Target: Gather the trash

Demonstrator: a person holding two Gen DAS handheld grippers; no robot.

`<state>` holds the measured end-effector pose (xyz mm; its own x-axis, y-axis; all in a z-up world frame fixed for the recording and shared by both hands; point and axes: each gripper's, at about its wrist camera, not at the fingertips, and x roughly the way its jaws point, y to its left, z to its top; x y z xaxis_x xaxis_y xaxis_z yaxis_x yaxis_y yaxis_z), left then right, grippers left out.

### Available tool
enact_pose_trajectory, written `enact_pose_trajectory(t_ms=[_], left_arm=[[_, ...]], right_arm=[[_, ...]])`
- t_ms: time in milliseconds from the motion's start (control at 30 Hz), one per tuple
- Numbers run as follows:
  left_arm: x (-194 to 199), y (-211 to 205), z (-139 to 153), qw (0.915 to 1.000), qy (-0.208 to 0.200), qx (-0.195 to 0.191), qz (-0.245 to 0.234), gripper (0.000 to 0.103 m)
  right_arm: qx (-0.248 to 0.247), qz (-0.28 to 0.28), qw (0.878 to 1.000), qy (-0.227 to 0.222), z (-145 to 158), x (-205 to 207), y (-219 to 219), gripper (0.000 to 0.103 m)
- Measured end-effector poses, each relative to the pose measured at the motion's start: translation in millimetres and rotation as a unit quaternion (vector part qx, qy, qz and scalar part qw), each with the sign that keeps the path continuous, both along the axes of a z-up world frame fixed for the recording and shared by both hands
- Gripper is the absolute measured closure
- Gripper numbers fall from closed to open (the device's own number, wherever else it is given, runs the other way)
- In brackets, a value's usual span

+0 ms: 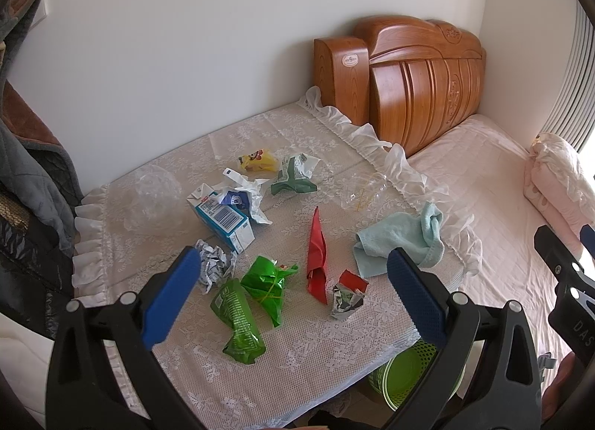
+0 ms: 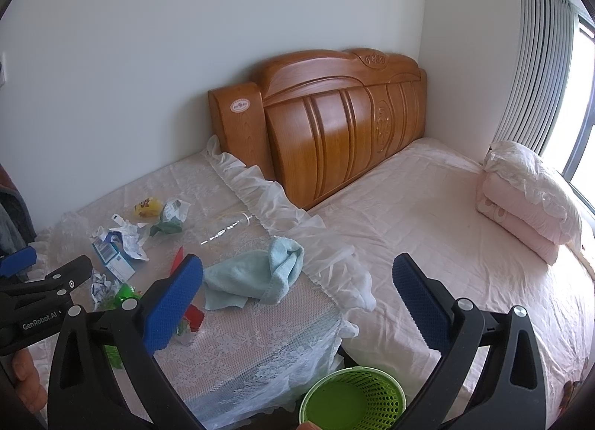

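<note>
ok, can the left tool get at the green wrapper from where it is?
Probably yes. The left tool is open and hangs over the table, with the green wrapper lying flat between its fingers' line of sight. Nothing covers it; the crumpled paper and second green packet sit close beside.

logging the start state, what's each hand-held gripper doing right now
Left hand-held gripper: open, holding nothing, above the trash on the lace-covered table.
Right hand-held gripper: open, holding nothing, with the green basket below it.

trash (image 1: 260,274) on table (image 1: 316,348) | towel (image 1: 401,240) right | basket (image 2: 353,400) below
</note>
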<state>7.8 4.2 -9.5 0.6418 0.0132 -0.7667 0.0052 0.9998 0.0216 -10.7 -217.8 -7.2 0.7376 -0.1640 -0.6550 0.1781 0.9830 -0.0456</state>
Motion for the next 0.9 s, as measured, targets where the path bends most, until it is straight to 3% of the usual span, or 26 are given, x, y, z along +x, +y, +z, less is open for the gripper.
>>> enact_pose_trajectory(t_ms=[633,900], left_arm=[[-2,3,-5,1.0,0.003,-0.001,0.002,0.007],[-2,24,-20,0.9995,0.022,-0.003,0.024,0.007]], right_arm=[[-0.001,0.001,1.0,0.004,-3,-1,0,0.002],[0.012,0.024,0.999,0.026,-23,3,5,0.002]])
